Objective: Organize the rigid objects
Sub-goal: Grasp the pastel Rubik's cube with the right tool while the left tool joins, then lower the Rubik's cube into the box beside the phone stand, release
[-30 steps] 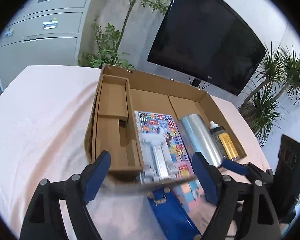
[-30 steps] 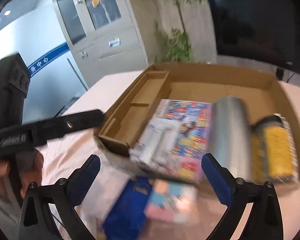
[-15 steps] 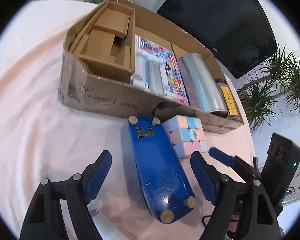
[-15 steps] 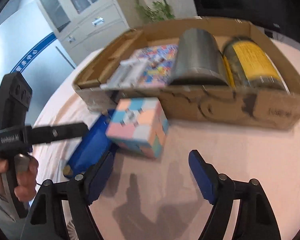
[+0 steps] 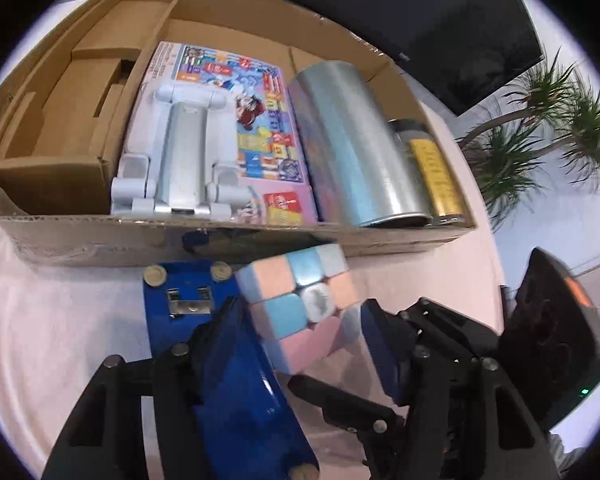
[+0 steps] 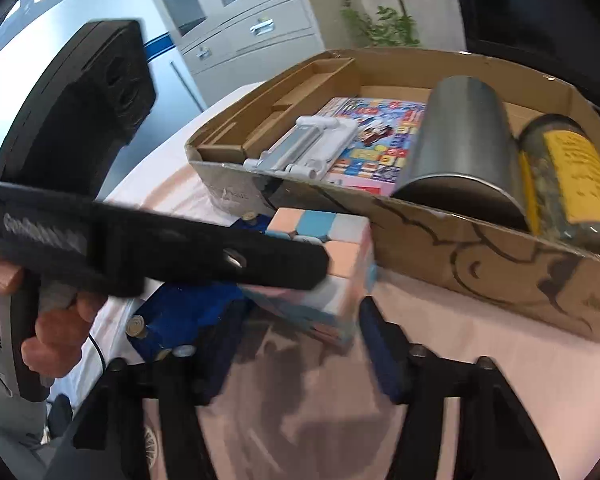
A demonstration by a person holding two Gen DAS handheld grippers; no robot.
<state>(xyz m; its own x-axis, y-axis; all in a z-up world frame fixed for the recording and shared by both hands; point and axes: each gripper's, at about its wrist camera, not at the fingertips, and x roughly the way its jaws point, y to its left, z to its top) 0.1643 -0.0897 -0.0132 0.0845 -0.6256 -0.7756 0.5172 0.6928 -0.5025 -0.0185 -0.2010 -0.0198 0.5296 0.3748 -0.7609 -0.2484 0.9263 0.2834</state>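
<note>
A pastel puzzle cube (image 5: 300,304) rests on the pink tablecloth against the front wall of a cardboard box (image 5: 100,240). Beside it lies a long blue object (image 5: 236,400). My left gripper (image 5: 304,332) straddles the cube, jaws closing, with the blue pads close to its sides. Its left finger lies over the blue object. My right gripper (image 6: 300,340) also has the cube (image 6: 340,264) between its closing jaws, with a thin gap at the pads. One of the left gripper's fingers (image 6: 220,252) crosses in front of the cube and hides its left side.
The box (image 6: 480,256) holds a white plastic stand (image 5: 172,160) on a colourful card, a silver cylinder (image 5: 356,148) and a yellow-labelled bottle (image 5: 436,176). Cardboard dividers fill its left end. A hand (image 6: 52,320) grips the left gripper's handle. A dark screen and plants stand behind.
Both grippers have dropped toward the table and moved in around the cube. Their jaws have narrowed from wide open. The left gripper shifted from over the blue object to the cube.
</note>
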